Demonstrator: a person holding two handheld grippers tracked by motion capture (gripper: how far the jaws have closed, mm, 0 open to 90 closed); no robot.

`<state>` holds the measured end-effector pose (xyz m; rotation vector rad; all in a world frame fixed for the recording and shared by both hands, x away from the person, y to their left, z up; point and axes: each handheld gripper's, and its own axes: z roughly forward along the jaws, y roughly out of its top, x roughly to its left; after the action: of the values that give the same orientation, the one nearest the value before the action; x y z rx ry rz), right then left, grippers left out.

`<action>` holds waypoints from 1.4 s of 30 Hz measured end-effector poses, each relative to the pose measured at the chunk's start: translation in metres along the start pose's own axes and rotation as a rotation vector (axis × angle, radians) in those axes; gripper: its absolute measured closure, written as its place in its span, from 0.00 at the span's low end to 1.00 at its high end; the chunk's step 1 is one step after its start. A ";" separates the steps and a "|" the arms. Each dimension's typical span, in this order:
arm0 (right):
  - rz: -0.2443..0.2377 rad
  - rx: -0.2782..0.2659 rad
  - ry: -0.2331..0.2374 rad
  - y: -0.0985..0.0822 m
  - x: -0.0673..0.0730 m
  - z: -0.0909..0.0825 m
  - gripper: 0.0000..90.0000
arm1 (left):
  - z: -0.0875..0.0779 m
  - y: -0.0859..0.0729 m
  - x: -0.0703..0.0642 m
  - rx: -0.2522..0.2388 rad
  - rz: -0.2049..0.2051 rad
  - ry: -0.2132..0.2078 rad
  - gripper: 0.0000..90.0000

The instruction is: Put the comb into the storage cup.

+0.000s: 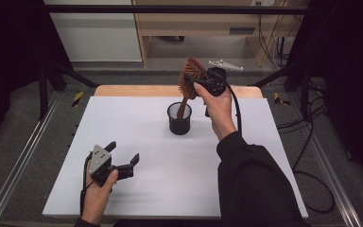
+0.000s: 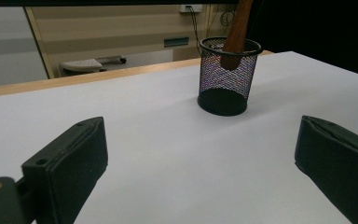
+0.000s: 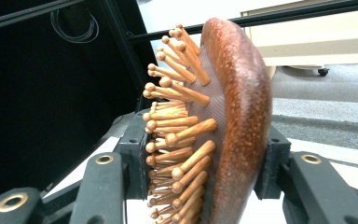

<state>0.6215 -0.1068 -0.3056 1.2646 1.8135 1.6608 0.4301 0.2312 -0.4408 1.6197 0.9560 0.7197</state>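
At the near left of the white table top (image 1: 137, 189), the left gripper (image 1: 123, 153) rests low in the person's left hand (image 1: 97, 191), its two black jaws spread wide with nothing between them; the grey three-cornered plate (image 1: 99, 159) on it carries no writing that can be read. Toward the middle, well apart from that gripper, the black wire-mesh cylindrical cup (image 1: 179, 118) stands upright on the sheet with bare table all around it; no label shows on it. Just right of the cup and above it, the right gripper (image 1: 196, 84) is clenched on the head of the brown wooden paddle hairbrush with wooden pegs (image 1: 191, 78); the pads press its back and its pegged face; the brush slants down so its handle end sits inside the cup's rim. No brand mark is visible on the brush. Beyond the table stands pale wooden furniture (image 1: 194, 23).
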 end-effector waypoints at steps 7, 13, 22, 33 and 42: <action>-0.003 0.003 0.004 -0.001 0.002 0.002 0.55 | 0.000 0.000 0.000 -0.001 -0.001 -0.001 0.03; -0.012 0.013 0.004 -0.004 0.002 0.004 0.55 | 0.000 0.000 0.000 -0.003 -0.002 -0.001 0.03; -0.005 0.019 0.006 -0.009 0.003 0.007 0.55 | 0.000 0.000 0.001 -0.004 -0.007 0.002 0.03; -0.009 0.047 -0.005 -0.020 -0.001 0.013 0.55 | 0.000 0.000 0.002 -0.001 -0.004 0.001 0.03; -0.008 0.054 -0.003 -0.024 0.000 0.018 0.55 | 0.000 0.000 0.002 0.000 -0.004 -0.003 0.02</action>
<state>0.6263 -0.0938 -0.3323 1.2802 1.8713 1.6151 0.4306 0.2328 -0.4406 1.6176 0.9572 0.7146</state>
